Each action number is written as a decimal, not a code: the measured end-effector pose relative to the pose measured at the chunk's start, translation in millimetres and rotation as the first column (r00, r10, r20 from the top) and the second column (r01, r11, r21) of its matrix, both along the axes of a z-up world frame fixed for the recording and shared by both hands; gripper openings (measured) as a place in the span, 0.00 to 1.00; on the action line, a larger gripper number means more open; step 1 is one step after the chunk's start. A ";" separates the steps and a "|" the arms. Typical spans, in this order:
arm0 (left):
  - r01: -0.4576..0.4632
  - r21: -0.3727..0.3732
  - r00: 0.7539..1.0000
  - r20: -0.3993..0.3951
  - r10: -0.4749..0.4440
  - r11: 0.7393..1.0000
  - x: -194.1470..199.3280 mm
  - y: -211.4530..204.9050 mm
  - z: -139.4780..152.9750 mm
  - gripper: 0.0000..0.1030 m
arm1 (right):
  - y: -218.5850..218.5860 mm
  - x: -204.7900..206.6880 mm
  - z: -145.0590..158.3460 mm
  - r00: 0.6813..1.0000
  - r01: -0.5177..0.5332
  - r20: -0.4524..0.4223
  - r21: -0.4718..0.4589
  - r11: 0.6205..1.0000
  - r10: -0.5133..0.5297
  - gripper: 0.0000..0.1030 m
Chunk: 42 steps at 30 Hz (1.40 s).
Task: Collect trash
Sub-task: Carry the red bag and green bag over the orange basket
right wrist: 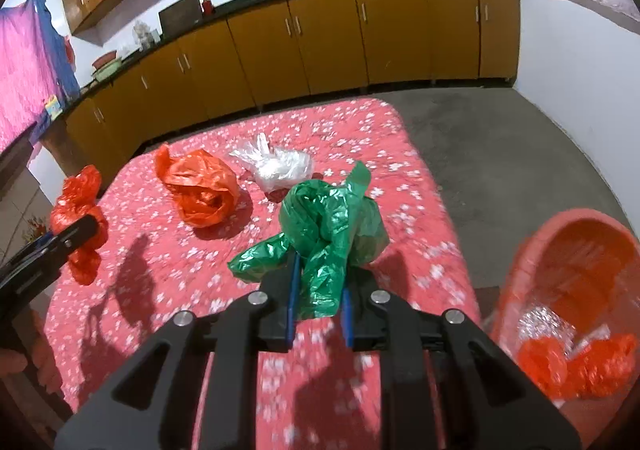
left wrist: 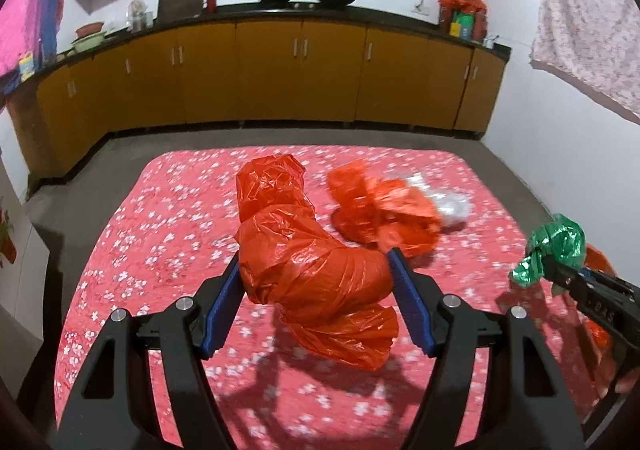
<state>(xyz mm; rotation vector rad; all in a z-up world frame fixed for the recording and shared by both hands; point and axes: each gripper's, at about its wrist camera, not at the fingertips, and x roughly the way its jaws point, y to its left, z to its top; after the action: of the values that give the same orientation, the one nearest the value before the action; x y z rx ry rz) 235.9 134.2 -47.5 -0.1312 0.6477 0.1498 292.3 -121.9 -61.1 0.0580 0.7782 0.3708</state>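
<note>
Crinkled red plastic bag (left wrist: 316, 270) pinched by left hand-held gripper (left wrist: 316, 274); right hand-held gripper (right wrist: 320, 290) pinching glossy green bag (right wrist: 328, 226).

Three red bags (right wrist: 78, 226) (right wrist: 200, 188) (right wrist: 576, 366), one green bag (right wrist: 332, 222), one clear bag (right wrist: 276, 166), one bin (right wrist: 532, 250).

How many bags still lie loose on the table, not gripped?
2: an orange bag mid-table and a clear bag just beyond it. The left gripper holds a red bag, the right gripper a green bag. More may lie out of view.
</note>
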 end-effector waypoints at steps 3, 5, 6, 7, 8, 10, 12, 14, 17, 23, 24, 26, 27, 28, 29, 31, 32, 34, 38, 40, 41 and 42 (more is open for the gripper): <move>0.025 0.003 1.000 0.015 -0.025 1.000 -3.9 -12.6 8.0 0.68 | -16.6 -22.9 13.7 0.999 0.021 0.033 0.015 1.000 -0.021 0.17; 0.049 0.007 0.998 0.028 -0.049 0.999 -7.5 -25.0 14.0 0.68 | -29.5 -37.6 22.6 0.998 0.039 0.056 0.028 0.999 -0.040 0.17; 0.062 0.010 0.998 0.033 -0.062 0.998 -9.3 -31.8 16.6 0.68 | -37.2 -44.9 26.6 0.996 0.053 0.065 0.035 0.998 -0.055 0.17; 0.074 0.012 0.997 0.037 -0.074 0.997 -10.5 -38.3 19.0 0.68 | -44.4 -50.3 29.9 0.995 0.066 0.072 0.043 0.997 -0.069 0.17; 0.084 0.014 0.996 0.040 -0.085 0.996 -11.6 -44.8 21.2 0.68 | -51.4 -54.4 33.1 0.994 0.078 0.077 0.052 0.996 -0.082 0.17; 0.113 0.016 0.992 0.048 -0.113 0.993 -13.7 -59.2 25.8 0.68 | -69.6 -66.2 39.7 0.989 0.109 0.091 0.066 0.992 -0.114 0.17; 0.143 0.018 0.988 0.056 -0.144 0.990 -15.5 -74.4 29.2 0.68 | -87.7 -78.3 46.3 0.983 0.144 0.108 0.069 0.987 -0.151 0.17; 0.175 0.020 0.983 0.060 -0.176 0.984 -15.1 -89.0 31.6 0.68 | -103.2 -86.7 50.5 0.976 0.175 0.120 0.070 0.982 -0.183 0.17; 0.221 0.020 0.973 0.065 -0.221 0.975 -14.3 -110.9 34.1 0.68 | -128.3 -97.0 55.2 0.964 0.221 0.135 0.071 0.973 -0.229 0.17; 0.323 0.009 0.944 0.061 -0.323 0.946 -10.0 -162.0 33.6 0.68 | -173.2 -109.9 55.5 0.939 0.305 0.146 0.069 0.950 -0.312 0.17; 0.335 0.008 0.940 0.060 -0.335 0.942 -8.8 -168.1 33.7 0.68 | -180.4 -112.1 54.2 0.935 0.317 0.145 0.069 0.946 -0.324 0.17; 0.369 0.000 0.928 0.055 -0.369 0.929 -5.3 -185.9 31.7 0.68 | -192.3 -113.8 50.9 0.928 0.339 0.141 0.070 0.938 -0.346 0.17; 0.385 -0.003 0.922 0.052 -0.384 0.923 -3.6 -194.6 30.6 0.68 | -199.3 -114.7 48.5 0.924 0.351 0.137 0.071 0.934 -0.358 0.17; 0.397 -0.006 0.917 0.052 -0.396 0.918 -2.8 -200.3 29.9 0.68 | -204.7 -114.8 46.4 0.920 0.361 0.134 0.071 0.930 -0.367 0.17; 0.411 -0.009 0.910 0.051 -0.411 0.911 -1.5 -207.8 28.7 0.68 | -210.2 -115.9 44.1 0.917 0.370 0.131 0.069 0.926 -0.376 0.17; 0.435 -0.016 0.900 0.050 -0.433 0.900 1.8 -220.8 27.4 0.68 | -221.5 -115.3 40.4 0.910 0.389 0.125 0.064 0.919 -0.395 0.17; 0.448 -0.023 0.893 0.049 -0.447 0.894 3.8 -227.8 26.1 0.68 | -224.5 -115.7 39.5 0.908 0.396 0.124 0.063 0.916 -0.400 0.17; 0.469 -0.033 0.883 0.044 -0.468 0.882 8.1 -239.7 24.0 0.68 | -231.1 -113.3 36.7 0.902 0.411 0.119 0.059 0.910 -0.415 0.17; 0.508 -0.039 0.861 0.033 -0.507 0.860 13.4 -263.2 17.8 0.68 | -246.0 -109.5 29.4 0.890 0.440 0.105 0.061 0.896 -0.444 0.17; 0.529 -0.040 0.849 0.029 -0.528 0.848 15.1 -272.7 15.3 0.68 | -251.0 -107.3 25.8 0.886 0.449 0.097 0.061 0.892 -0.453 0.17; 0.537 -0.039 0.843 0.027 -0.537 0.843 15.1 -277.1 14.2 0.68 | -252.9 -105.9 23.5 0.885 0.453 0.092 0.061 0.889 -0.457 0.17; 0.544 -0.039 0.839 0.025 -0.544 0.838 15.7 -280.5 13.4 0.68 | -252.7 -106.0 22.1 0.883 0.456 0.089 0.061 0.888 -0.460 0.17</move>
<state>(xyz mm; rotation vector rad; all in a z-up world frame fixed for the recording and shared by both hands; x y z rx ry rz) 251.6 -146.4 -34.2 0.0145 0.6524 -0.4198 186.3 -374.6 -38.9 0.2540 0.6317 -0.0641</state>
